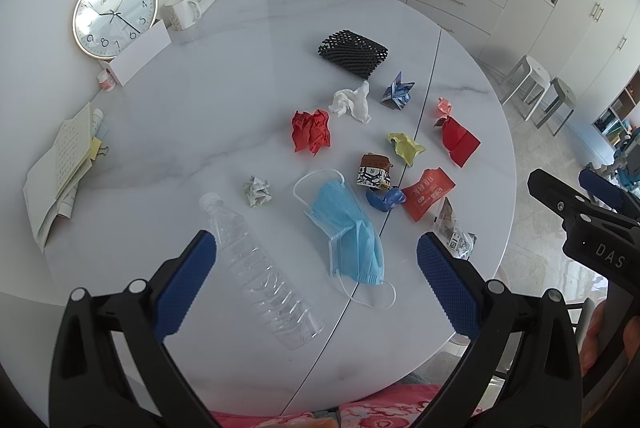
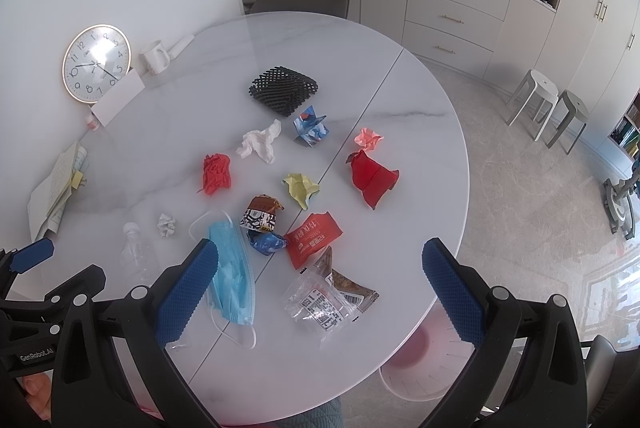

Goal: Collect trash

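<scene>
Trash lies scattered on a round white marble table [image 1: 208,100] [image 2: 420,132]. Nearest me are an empty clear bottle [image 1: 260,272] [image 2: 136,254], a blue face mask [image 1: 352,232] [image 2: 234,276] and a clear snack wrapper [image 2: 328,302] [image 1: 454,232]. Further out lie a red packet [image 2: 314,238] [image 1: 428,194], crumpled red paper [image 1: 312,132] [image 2: 216,172], yellow paper [image 1: 406,146] [image 2: 302,186], white tissue [image 1: 352,100] [image 2: 260,144] and black foam netting [image 1: 354,50] [image 2: 284,88]. My left gripper [image 1: 316,260] hovers open above the bottle and mask. My right gripper [image 2: 320,268] hovers open over the wrapper.
A pink waste bin [image 2: 420,356] stands on the floor under the table's near right edge. A clock [image 1: 114,12], a mug [image 1: 182,10], a white box [image 1: 140,50] and papers [image 1: 60,164] occupy the table's left side. Stools [image 2: 548,104] and cabinets stand beyond.
</scene>
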Available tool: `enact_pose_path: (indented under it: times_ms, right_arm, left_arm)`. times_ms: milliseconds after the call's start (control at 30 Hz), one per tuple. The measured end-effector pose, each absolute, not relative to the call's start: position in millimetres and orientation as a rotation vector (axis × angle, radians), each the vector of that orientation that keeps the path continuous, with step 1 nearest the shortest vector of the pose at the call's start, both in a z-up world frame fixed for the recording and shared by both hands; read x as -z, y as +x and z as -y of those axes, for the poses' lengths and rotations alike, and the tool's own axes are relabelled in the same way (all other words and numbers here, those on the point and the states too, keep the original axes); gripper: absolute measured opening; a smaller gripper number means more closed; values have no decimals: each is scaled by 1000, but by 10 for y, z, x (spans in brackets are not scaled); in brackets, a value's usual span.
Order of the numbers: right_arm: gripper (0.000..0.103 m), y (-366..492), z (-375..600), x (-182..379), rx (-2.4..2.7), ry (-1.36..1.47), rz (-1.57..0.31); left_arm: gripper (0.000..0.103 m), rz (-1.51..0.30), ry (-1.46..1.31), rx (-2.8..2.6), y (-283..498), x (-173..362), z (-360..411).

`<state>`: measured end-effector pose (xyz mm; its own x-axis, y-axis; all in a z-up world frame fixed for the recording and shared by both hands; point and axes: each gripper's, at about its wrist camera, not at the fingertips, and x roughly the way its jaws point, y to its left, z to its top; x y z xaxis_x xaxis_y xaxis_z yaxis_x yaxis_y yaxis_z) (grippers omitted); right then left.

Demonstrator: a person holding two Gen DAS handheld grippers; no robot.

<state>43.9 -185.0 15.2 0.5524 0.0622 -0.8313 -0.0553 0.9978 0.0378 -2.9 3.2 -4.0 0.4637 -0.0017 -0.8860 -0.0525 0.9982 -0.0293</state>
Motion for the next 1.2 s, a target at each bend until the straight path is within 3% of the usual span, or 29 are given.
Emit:
enact_pose_path:
  times_ms: [1200]
  right_arm:
    - [101, 437, 1841, -129, -69, 6, -984]
  left_arm:
    - [97, -1092, -57, -33, -56, 64, -49]
